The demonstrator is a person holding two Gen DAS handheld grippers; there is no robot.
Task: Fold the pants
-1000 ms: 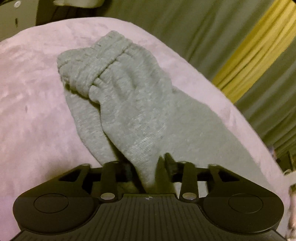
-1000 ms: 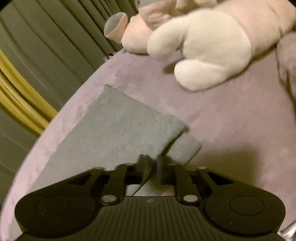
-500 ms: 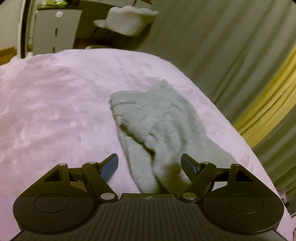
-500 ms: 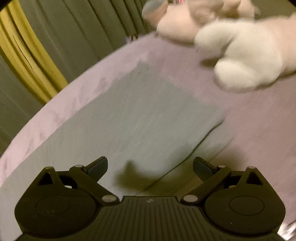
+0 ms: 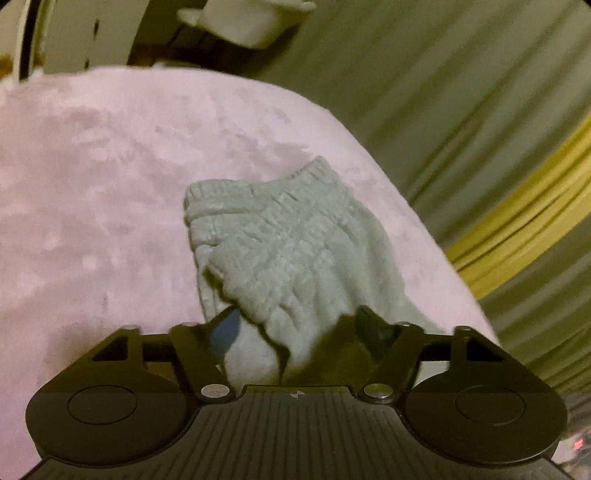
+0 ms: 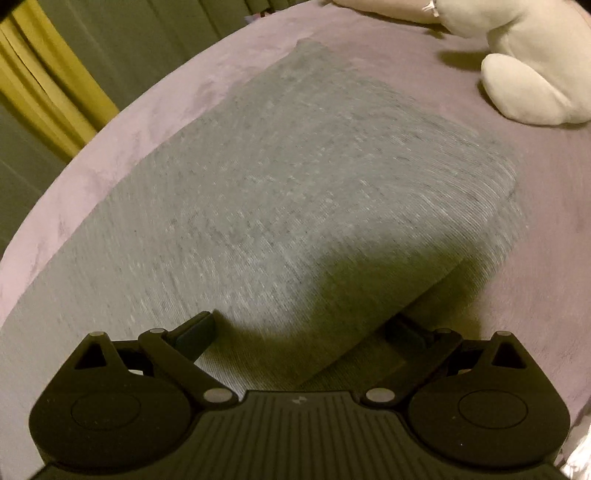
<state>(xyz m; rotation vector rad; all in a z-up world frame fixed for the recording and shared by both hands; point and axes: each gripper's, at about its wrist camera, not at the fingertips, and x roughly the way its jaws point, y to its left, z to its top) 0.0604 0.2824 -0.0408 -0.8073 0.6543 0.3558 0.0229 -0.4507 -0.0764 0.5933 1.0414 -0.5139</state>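
In the left wrist view the near end of the grey pants [image 5: 291, 258] was hidden behind the body of the left gripper [image 5: 295, 326], and the white object [image 5: 247, 18] beyond the bed was cut off by the top edge and smeared too much to be identified. In the right wrist view the pants [image 6: 280, 192] were blurred by motion and cut off at the left edge, their near part covered by the right gripper [image 6: 299, 332]. The plush toy [image 6: 532, 74] was cropped by the top and right edges, so its whole shape could not be made out.
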